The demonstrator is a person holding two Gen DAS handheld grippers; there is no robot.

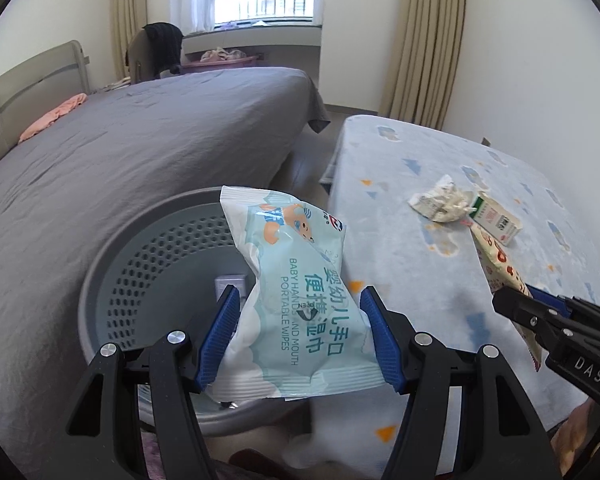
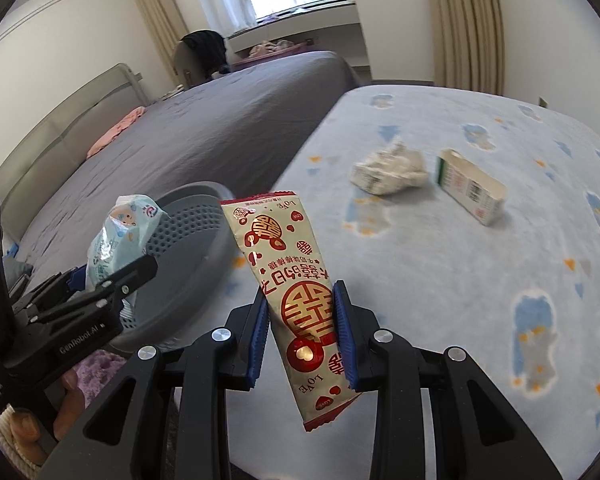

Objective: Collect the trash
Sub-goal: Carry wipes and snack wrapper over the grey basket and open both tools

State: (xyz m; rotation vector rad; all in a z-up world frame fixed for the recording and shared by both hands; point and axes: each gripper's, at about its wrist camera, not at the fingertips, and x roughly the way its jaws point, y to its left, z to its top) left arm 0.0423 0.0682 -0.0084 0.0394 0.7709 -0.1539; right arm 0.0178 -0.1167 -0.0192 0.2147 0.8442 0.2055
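Observation:
My left gripper (image 1: 298, 300) is shut on a pale blue baby wipes packet (image 1: 296, 304) and holds it above the grey perforated bin (image 1: 148, 248). My right gripper (image 2: 302, 296) is shut on a cream and red snack wrapper (image 2: 288, 280) above the patterned blue blanket (image 2: 460, 280). The right gripper also shows at the right of the left wrist view (image 1: 508, 300), with the wrapper (image 1: 496, 260). The left gripper (image 2: 140, 268) with the wipes packet (image 2: 120, 236) shows in the right wrist view beside the bin (image 2: 204, 256). A crumpled paper wad (image 2: 388, 170) and a small carton (image 2: 470, 186) lie on the blanket.
A large bed with a grey cover (image 1: 120, 152) stands left of the bin, with a pink cloth (image 1: 54, 114) near its headboard. A chair with dark clothes (image 1: 156, 48) stands by the window. Beige curtains (image 1: 424, 40) hang at the back wall.

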